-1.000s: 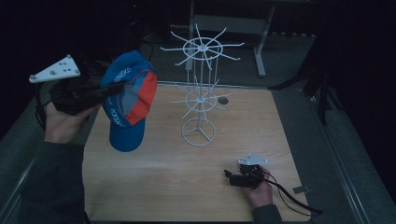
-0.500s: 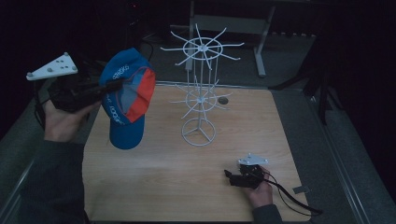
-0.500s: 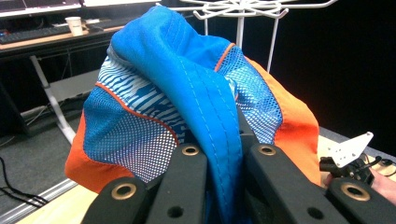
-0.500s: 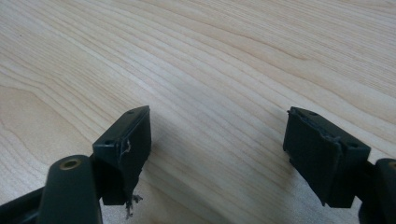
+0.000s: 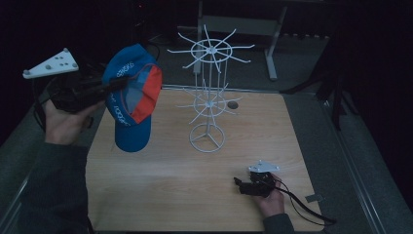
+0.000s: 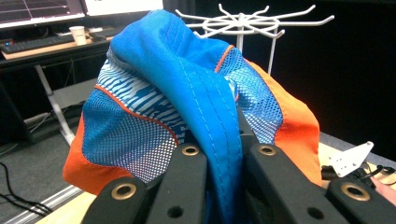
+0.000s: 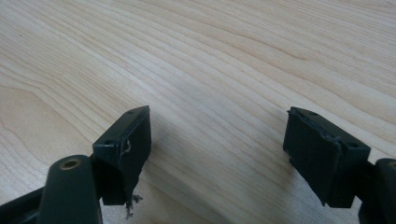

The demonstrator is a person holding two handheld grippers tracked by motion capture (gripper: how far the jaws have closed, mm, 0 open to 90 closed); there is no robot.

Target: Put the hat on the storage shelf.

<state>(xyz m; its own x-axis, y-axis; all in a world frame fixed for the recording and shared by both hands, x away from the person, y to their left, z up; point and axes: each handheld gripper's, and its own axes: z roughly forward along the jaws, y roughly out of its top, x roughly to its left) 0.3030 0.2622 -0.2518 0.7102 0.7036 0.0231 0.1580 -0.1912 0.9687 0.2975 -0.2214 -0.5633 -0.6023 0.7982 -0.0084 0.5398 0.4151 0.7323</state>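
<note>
A blue baseball cap [image 5: 130, 105] with orange side panels and mesh hangs in the air over the table's left edge, visor down. My left gripper [image 5: 116, 86] is shut on it. In the left gripper view the black jaws [image 6: 229, 156] pinch a fold of the cap's blue fabric [image 6: 187, 88]. A white wire rack [image 5: 209, 97] with two tiers of radial hooks stands at the table's middle, to the right of the cap; its top tier [image 6: 254, 21] shows behind the cap. My right gripper [image 5: 241, 185] rests low on the table near the front right, open [image 7: 219, 140], with only bare wood between its jaws.
The wooden table [image 5: 160, 195] has a small round hole [image 5: 234, 104] behind the rack. A cable [image 5: 307, 207] trails from the right gripper toward the front right corner. A desk with a keyboard and a cup [image 6: 77, 33] stands beyond the table's left side.
The left gripper with the cap has drifted slightly up and to the left. The right gripper has stayed in place.
</note>
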